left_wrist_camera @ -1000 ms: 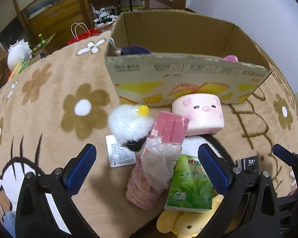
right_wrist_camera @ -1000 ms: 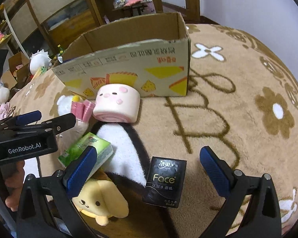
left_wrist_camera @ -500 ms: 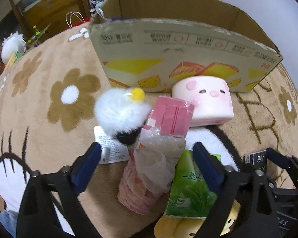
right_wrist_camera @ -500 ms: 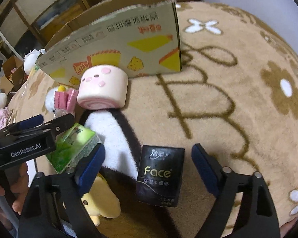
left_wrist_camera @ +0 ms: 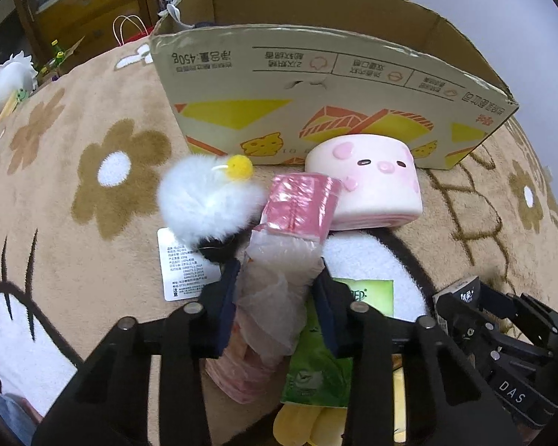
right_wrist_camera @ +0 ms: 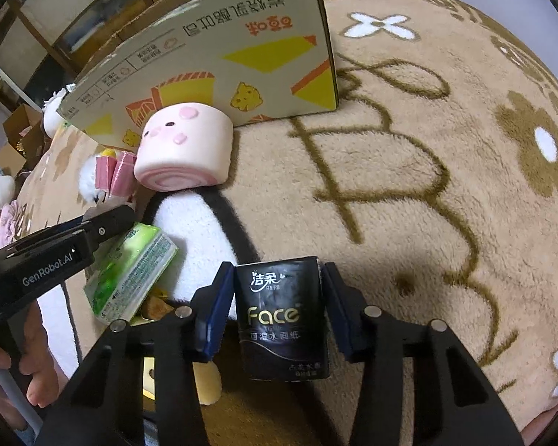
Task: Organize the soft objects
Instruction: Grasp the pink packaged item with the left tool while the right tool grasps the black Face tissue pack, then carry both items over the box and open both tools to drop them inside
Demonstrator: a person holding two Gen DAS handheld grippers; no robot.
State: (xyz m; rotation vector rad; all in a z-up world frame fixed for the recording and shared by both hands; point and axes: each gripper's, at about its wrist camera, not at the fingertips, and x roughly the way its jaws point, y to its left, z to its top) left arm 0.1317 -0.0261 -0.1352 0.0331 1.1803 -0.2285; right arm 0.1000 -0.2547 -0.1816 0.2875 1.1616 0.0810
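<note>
My left gripper (left_wrist_camera: 277, 290) points down, its jaws closing on a crumpled clear plastic bag of pink packets (left_wrist_camera: 264, 334), which the pads pinch. Beyond it lie a pink packet (left_wrist_camera: 301, 200), a white fluffy toy with a yellow ball (left_wrist_camera: 204, 200) and a pink pig roll cushion (left_wrist_camera: 372, 182). A green tissue pack (left_wrist_camera: 316, 371) rests on a yellow plush (left_wrist_camera: 297, 423). My right gripper (right_wrist_camera: 277, 297) has its jaws closing on a black "Face" tissue pack (right_wrist_camera: 282, 319), with both pads against its sides.
An open cardboard box (left_wrist_camera: 316, 85) stands just behind the toys on a tan flower-patterned blanket (right_wrist_camera: 427, 186). A white label card (left_wrist_camera: 182, 267) lies under the fluffy toy. Shelves, a paper bag and other toys sit beyond the blanket's far left edge.
Both grippers went from wide open to closed: the left onto the plastic bag, the right, after sinking toward the blanket, onto the black tissue pack.
</note>
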